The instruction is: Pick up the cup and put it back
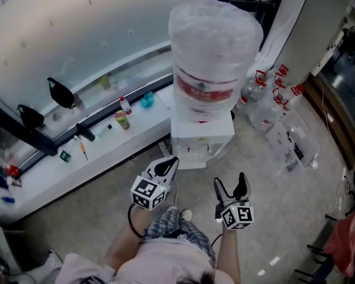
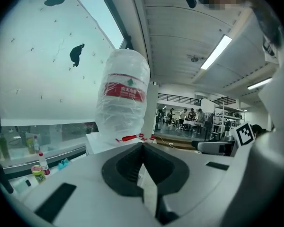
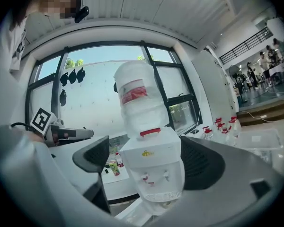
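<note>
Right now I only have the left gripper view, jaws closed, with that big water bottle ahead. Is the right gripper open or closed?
Observer: Open. In its own view the right gripper has its jaws apart with nothing between them; the water dispenser stands beyond.
Operator: Any cup at the dispenser?
Observer: None I can make out. The right gripper view shows two taps on its front, which your view hides.

Daylit, sharp; fisheye vignette; window glare.
</note>
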`<state>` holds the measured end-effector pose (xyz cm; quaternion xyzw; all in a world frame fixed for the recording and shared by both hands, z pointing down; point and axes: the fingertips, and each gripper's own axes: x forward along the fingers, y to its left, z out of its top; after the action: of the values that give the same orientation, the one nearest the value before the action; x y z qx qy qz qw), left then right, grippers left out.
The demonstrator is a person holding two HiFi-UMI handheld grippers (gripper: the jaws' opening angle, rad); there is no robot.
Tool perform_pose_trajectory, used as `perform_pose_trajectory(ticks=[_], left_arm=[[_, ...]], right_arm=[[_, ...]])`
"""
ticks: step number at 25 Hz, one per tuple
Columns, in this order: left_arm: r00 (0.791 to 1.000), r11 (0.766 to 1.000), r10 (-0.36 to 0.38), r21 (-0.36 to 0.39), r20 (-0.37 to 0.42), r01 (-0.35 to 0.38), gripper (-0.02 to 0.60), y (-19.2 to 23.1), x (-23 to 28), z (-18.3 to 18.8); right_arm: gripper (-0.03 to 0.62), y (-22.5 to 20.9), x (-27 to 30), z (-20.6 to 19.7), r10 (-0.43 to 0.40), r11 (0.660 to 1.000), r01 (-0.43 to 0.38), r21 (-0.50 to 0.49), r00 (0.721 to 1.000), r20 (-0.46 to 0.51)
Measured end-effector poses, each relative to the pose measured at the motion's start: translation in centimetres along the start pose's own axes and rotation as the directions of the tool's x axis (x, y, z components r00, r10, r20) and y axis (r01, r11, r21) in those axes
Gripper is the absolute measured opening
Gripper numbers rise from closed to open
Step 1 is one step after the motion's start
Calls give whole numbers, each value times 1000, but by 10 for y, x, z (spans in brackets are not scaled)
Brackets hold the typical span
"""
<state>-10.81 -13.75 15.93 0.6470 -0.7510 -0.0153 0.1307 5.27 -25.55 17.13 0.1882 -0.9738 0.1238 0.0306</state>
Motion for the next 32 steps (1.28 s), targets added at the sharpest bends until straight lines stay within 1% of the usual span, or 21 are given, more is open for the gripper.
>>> perform_pose_trajectory(ticks=[4,9,15,20,23,26,29,32], left_arm=[[1000,1000,15,-10,2,-15,25,13,-7,0],[1000,1000,7,-14,4,-7,25,16,-8,-6],[1000,1000,17,-11,6,-17,25,14,-6,-15],[999,999,48,-15,17,-48,25,13,-2,-27],[997,998,68,-13,21,-67,25,12,2,-44],[996,996,88,-10,32,-88,25,16,12,-68],[993,994,112,-14,35,-111,25,23,23,-104],[993,994,110,0,35,-110,25,32,43,-140]], right_arm=[[465,13,10,-2,8,1000,-8,-3,1000,-7],[465,20,17,-7,16,1000,-16,0,1000,-7],[465,23,23,-16,50,999,-50,-4,999,-15],[465,14,29,-23,82,997,-82,-16,997,-14],[465,5,31,-36,104,994,-104,-26,994,-18],[465,-8,38,-57,131,991,-131,-36,991,-20],[465,-22,41,-90,150,988,-150,-30,988,-29],[465,-39,54,-122,172,984,-173,-39,985,-26]])
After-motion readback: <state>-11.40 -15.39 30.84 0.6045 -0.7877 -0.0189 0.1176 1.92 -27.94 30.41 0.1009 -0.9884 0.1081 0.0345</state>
